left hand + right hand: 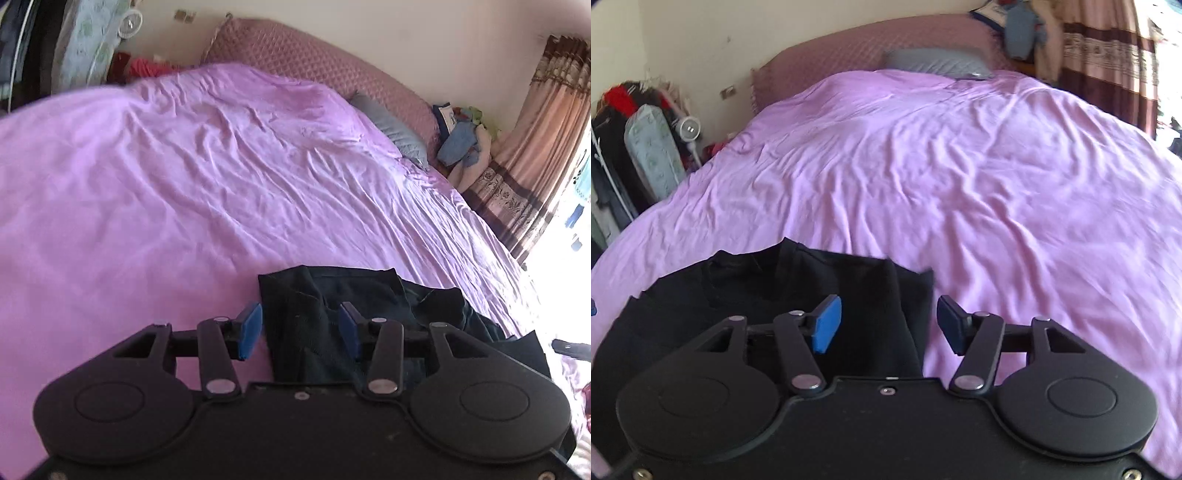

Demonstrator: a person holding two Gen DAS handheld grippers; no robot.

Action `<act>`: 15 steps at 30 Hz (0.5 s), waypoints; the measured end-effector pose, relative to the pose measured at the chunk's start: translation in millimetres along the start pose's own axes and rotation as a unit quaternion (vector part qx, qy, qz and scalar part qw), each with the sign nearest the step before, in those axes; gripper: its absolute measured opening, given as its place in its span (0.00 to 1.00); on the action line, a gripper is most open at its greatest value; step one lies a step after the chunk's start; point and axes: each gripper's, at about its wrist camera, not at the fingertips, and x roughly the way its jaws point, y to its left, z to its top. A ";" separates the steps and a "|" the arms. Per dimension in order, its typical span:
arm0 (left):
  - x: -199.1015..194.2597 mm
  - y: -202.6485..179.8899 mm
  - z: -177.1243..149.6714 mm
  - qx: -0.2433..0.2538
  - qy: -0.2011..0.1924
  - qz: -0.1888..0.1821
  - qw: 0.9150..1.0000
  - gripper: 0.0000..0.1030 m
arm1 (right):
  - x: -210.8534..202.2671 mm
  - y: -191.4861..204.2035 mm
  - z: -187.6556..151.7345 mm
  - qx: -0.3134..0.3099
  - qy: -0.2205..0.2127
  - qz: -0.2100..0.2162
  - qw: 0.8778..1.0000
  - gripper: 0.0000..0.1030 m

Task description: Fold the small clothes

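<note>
Black garment (332, 314) lies rumpled, partly folded on the purple bedsheet (184, 184), both claws wide, empty.

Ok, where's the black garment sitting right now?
The black garment lies on the purple sheet at the bed's near edge, just beyond both open grippers: lower left in the right wrist view, lower right in the left.

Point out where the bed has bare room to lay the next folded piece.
Bare purple sheet runs from the black garment up to the grey pillow and across to both side edges. Crowded spots: the near edge under the garment, and the clothes pile by the curtain.
</note>
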 end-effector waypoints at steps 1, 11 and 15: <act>8.4 2.0 2.4 -0.009 0.003 -0.003 1.000 0.45 | 10.2 -4.3 4.0 0.002 0.008 0.003 1.000 0.58; 39.0 15.5 -5.0 -0.005 0.049 -0.019 0.999 0.47 | 39.7 -2.7 -2.4 -0.009 0.050 0.026 0.998 0.39; 50.7 8.0 -4.7 0.022 0.063 -0.042 0.997 0.34 | 42.6 -0.2 -2.4 -0.014 0.050 0.027 0.998 0.20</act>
